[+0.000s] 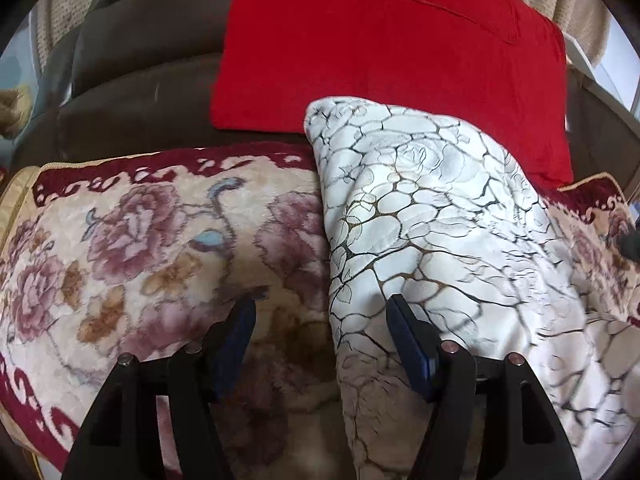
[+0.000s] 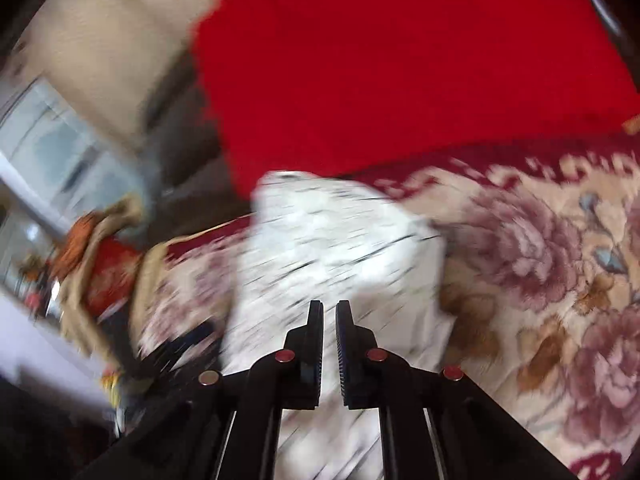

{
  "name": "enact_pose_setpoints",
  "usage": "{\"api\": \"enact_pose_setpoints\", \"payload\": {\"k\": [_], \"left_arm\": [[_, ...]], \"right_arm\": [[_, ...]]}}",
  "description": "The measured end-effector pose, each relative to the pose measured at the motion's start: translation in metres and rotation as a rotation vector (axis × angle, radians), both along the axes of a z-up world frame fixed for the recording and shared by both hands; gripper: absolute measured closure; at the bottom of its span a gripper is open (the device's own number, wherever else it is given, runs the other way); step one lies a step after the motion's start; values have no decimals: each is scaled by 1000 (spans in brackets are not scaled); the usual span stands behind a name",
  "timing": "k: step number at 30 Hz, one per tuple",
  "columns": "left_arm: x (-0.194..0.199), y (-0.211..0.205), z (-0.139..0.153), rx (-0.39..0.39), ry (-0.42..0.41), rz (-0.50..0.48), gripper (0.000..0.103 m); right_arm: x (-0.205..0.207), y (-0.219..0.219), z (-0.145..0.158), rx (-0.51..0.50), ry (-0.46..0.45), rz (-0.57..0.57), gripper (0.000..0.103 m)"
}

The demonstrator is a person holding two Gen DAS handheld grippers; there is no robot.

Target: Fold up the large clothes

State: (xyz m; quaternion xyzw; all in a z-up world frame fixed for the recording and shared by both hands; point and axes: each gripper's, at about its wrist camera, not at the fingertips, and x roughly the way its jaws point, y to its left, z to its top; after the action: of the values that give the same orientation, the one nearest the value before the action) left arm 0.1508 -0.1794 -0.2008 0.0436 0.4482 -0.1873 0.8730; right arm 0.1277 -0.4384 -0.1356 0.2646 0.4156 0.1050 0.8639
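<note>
A white cloth with a dark crackle pattern point(image 1: 432, 208) lies folded in a thick pad on a floral sofa cover point(image 1: 140, 248). My left gripper point(image 1: 322, 316) hangs open just above it. The cloth's left edge runs between the jaws, the right finger point(image 1: 404, 328) is over the cloth, and the left finger point(image 1: 240, 328) is over the cover. In the blurred right wrist view the same white cloth point(image 2: 332, 240) lies below my right gripper point(image 2: 329, 312). That gripper's jaws stand a narrow slit apart with nothing pinched between them.
A red cloth point(image 1: 380, 48) drapes over the brown sofa back point(image 1: 140, 72) behind the white cloth, seen also as the red cloth point(image 2: 400, 60). The floral cover point(image 2: 540, 260) spreads right. Blurred clutter point(image 2: 80, 248) and a window sit at the left.
</note>
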Motion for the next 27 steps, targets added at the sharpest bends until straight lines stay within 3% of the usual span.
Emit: {"api": "enact_pose_setpoints", "payload": {"k": [4, 6, 9, 11, 12, 14, 16, 20, 25, 27], "left_arm": [[-16, 16, 22, -32, -49, 5, 34], [-26, 15, 26, -17, -78, -15, 29], [-45, -1, 8, 57, -74, -86, 28], [-62, -19, -4, 120, -123, -133, 28], [-73, -29, -6, 171, -178, -150, 28], [-82, -36, -5, 218, -237, -153, 28], [-73, -31, -10, 172, -176, -131, 27], [-78, -45, -17, 223, -213, -140, 27], [-74, -35, -10, 172, -172, -109, 23], [-77, -31, -5, 170, -185, -91, 23]], "right_arm": [[-48, 48, 34, -24, -77, 134, 94], [-64, 64, 38, -63, -73, 182, 94], [-75, 76, -3, -237, 65, 142, 99], [-86, 65, -52, -282, 173, 115, 102], [-92, 55, -74, -219, 199, 88, 102], [-96, 39, -91, -119, 218, 34, 103], [-94, 29, -100, -23, 238, -18, 103], [-84, 29, -104, -12, 261, -35, 103], [-82, 23, -107, 47, 244, -58, 103], [-86, 30, -99, 19, 224, -64, 103]]}}
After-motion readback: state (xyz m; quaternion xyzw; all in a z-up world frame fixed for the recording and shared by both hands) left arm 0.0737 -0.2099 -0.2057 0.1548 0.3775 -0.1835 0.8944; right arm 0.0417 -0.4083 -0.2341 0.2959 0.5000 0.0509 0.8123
